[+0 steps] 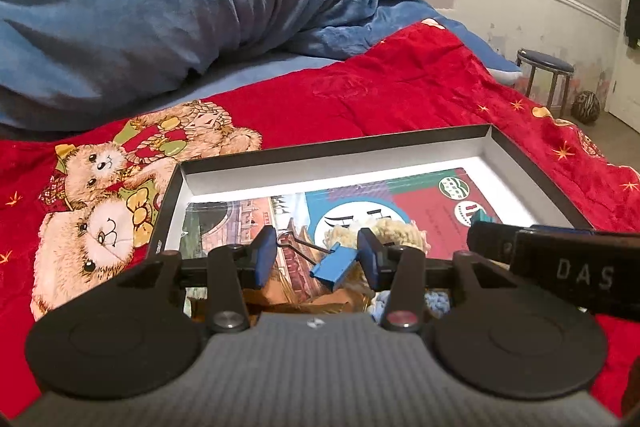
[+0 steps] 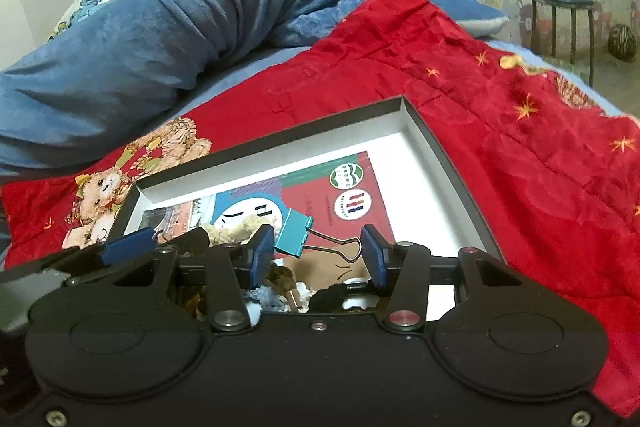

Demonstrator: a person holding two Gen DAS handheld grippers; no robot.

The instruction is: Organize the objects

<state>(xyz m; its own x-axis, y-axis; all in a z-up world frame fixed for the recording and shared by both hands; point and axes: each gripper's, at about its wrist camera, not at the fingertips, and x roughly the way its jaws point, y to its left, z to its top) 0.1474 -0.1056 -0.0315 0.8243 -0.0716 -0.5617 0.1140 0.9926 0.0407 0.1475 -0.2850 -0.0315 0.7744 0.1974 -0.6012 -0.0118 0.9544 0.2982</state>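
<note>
Left gripper (image 1: 318,257) jaws open around a blue metal binder clip (image 1: 333,265); right gripper (image 2: 317,255) jaws open around a teal one (image 2: 293,233). Both clips over the shallow black-rimmed box (image 1: 520,163), above its glossy booklet (image 1: 420,207). Box on red plush blanket (image 1: 380,91).

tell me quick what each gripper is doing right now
Left gripper: open around a blue metal binder clip, not clamped.
Right gripper: open around a teal metal binder clip, not clamped.
</note>
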